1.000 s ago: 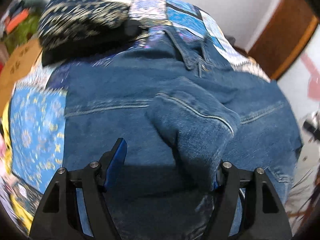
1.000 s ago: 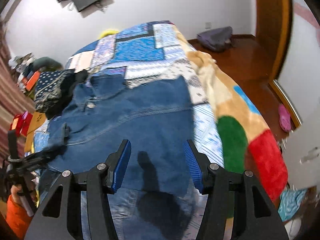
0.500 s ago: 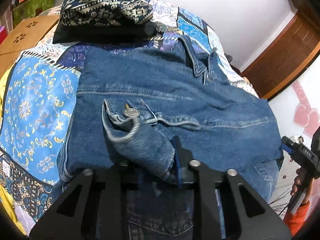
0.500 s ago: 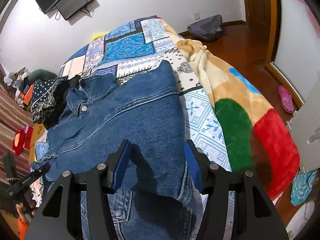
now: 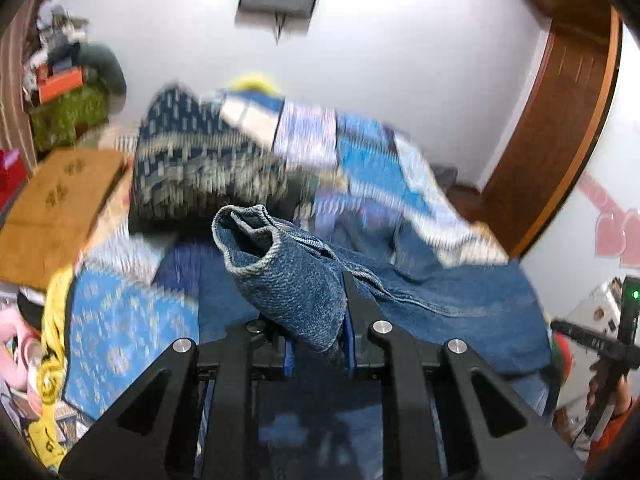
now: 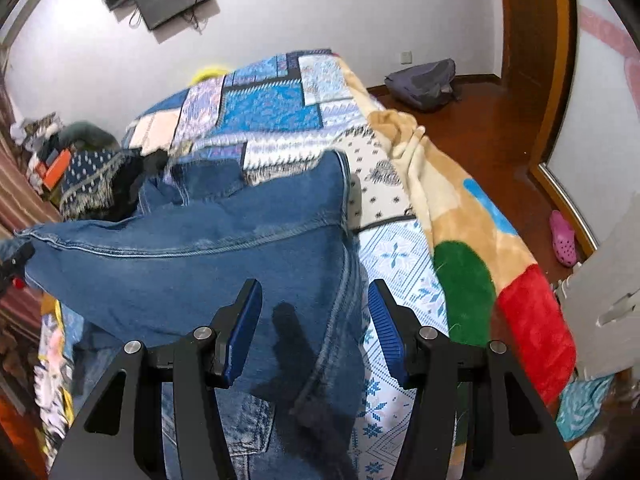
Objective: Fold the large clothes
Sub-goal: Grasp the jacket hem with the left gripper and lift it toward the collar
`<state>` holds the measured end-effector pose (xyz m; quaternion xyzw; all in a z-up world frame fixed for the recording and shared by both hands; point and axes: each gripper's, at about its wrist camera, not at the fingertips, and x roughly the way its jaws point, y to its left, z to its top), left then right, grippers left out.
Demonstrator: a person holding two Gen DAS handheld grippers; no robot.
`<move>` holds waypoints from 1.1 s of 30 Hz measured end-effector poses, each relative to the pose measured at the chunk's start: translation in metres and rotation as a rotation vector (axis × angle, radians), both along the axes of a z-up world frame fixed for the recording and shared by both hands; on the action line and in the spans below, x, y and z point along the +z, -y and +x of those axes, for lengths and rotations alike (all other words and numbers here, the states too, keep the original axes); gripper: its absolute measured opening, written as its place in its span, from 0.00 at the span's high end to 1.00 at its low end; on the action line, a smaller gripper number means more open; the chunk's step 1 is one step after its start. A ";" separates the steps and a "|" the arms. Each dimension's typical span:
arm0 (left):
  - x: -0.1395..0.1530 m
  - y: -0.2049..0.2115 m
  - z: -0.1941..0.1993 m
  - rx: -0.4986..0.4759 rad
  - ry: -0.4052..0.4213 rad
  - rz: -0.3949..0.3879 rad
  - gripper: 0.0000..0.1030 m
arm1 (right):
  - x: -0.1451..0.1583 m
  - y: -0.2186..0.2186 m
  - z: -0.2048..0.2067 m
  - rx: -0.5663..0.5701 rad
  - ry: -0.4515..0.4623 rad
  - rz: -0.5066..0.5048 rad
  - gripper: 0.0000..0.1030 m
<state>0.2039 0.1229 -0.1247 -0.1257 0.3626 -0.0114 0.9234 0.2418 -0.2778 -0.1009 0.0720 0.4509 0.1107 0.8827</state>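
A blue denim jacket lies spread on the patchwork bedspread. My left gripper is shut on the jacket's sleeve cuff and holds it up off the bed; the cuff's open end points away from me. In the right wrist view the jacket's left side hangs raised toward the frame's left edge. My right gripper stands open just above the jacket's right edge, its blue pads apart, nothing pinched. The right gripper also shows at the far right of the left wrist view.
A folded dark patterned cloth sits at the bed's far left, beside a cardboard box. A multicoloured fleece blanket drapes over the bed's right edge. On the wooden floor lie a grey bag and a pink shoe.
The left gripper closed on the sleeve cuff and lifted it, tilting its view up toward the wall. The right gripper stayed open over the jacket's right edge.
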 end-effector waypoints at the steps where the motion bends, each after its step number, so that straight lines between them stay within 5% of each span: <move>1: -0.013 0.000 0.002 -0.004 -0.048 0.006 0.82 | -0.005 -0.002 0.001 0.009 -0.015 -0.006 0.50; 6: -0.088 0.000 0.002 -0.017 -0.297 0.083 0.71 | -0.024 -0.001 0.001 -0.003 -0.059 0.013 0.45; 10: -0.098 -0.016 -0.009 0.070 -0.301 0.049 0.44 | -0.024 0.009 0.001 -0.024 -0.087 0.058 0.39; 15: -0.081 -0.041 -0.008 0.084 -0.277 -0.012 0.44 | -0.013 0.010 0.007 -0.007 -0.072 0.055 0.39; 19: -0.060 -0.054 0.000 0.131 -0.238 0.045 0.43 | -0.001 0.010 0.020 0.010 -0.050 0.082 0.39; 23: -0.051 -0.077 0.015 0.136 -0.217 0.020 0.43 | 0.012 0.007 0.040 0.044 -0.033 0.117 0.39; 33: -0.104 -0.111 0.077 0.060 -0.322 -0.242 0.43 | -0.009 0.004 0.101 0.080 -0.122 0.150 0.39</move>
